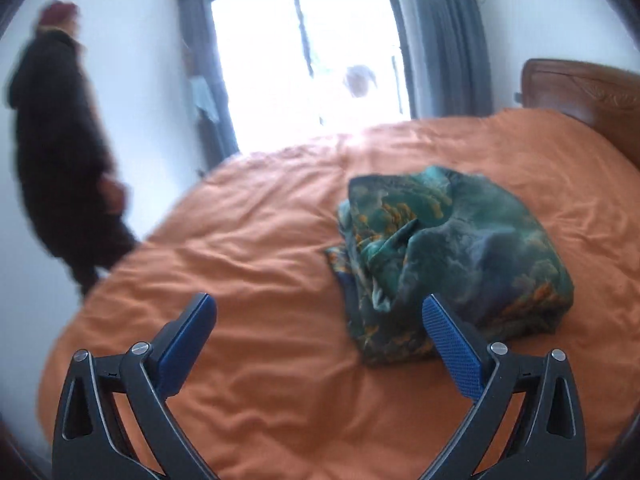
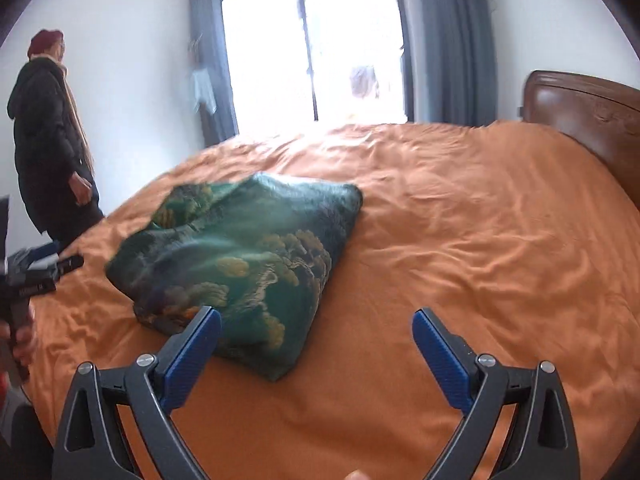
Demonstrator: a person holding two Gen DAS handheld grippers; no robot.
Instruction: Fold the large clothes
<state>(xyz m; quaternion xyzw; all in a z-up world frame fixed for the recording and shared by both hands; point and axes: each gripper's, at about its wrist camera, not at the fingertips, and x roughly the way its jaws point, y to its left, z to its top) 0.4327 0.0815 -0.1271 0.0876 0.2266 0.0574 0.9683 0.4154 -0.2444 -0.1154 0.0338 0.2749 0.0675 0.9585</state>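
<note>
Two blue-padded fingers of the left tongs (image 1: 319,312) are standing wide apart in the left wrist view, holding nothing and hanging over the orange bed (image 1: 256,248). The green patterned garment (image 1: 452,256) is lying in a folded bundle on the bed, right of centre, its near edge just beyond the right finger. A person in a dark coat (image 1: 60,152) is standing at the far left beside the bed, blurred. A bright window (image 1: 304,52) with grey curtains is glowing at the far wall, and a brown headboard (image 1: 580,92) is rising at the far right.

In the right wrist view, the right tongs (image 2: 316,322) are also gaping wide and gripping nothing. The garment (image 2: 248,256) is resting on the bed (image 2: 480,240) left of centre, its near corner lying between the fingers, closer to the left one. The left tongs (image 2: 66,264) are showing at the left edge, well apart from the garment. The person (image 2: 48,136) is standing far left.
</note>
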